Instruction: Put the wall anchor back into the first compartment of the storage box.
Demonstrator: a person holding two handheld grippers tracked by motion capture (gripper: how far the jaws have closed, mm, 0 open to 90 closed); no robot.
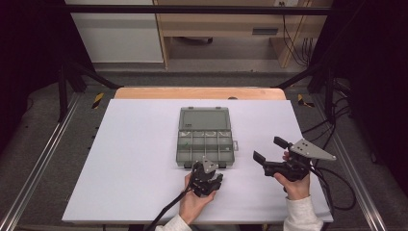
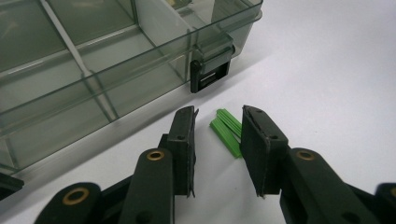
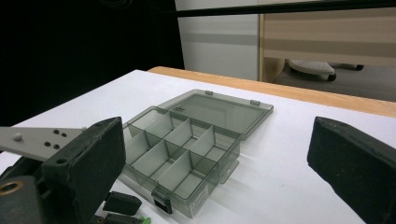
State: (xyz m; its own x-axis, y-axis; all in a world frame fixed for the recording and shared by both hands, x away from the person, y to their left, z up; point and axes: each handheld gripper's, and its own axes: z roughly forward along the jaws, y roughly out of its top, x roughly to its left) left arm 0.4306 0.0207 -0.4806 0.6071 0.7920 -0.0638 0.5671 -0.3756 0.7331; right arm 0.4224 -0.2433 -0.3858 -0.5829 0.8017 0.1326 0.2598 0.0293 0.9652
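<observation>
Small green ribbed plastic plug lies on white surface by near edge, beside open smoky compartment box. Left claw released, straddling it; long axis runs along jaws. Right claw released, well apart.

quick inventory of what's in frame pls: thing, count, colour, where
organiser box: 1, smoky translucent grey, centre of the table, lid open and laid flat on the far side, divided compartments look empty
green plastic pieces: small bunch, exact count unclear, green, on the table just outside the box's near edge, between the left gripper's jaws
table top: 1, white, with a wooden edge at the far side
cabinet: 1, light wood, on the floor beyond the table
left gripper: 1, black, at the box's near edge, jaws apart around the green pieces
right gripper: 1, black with grey plate, right of the box, jaws wide open
hands: 2, white sleeves, at the near edge
</observation>
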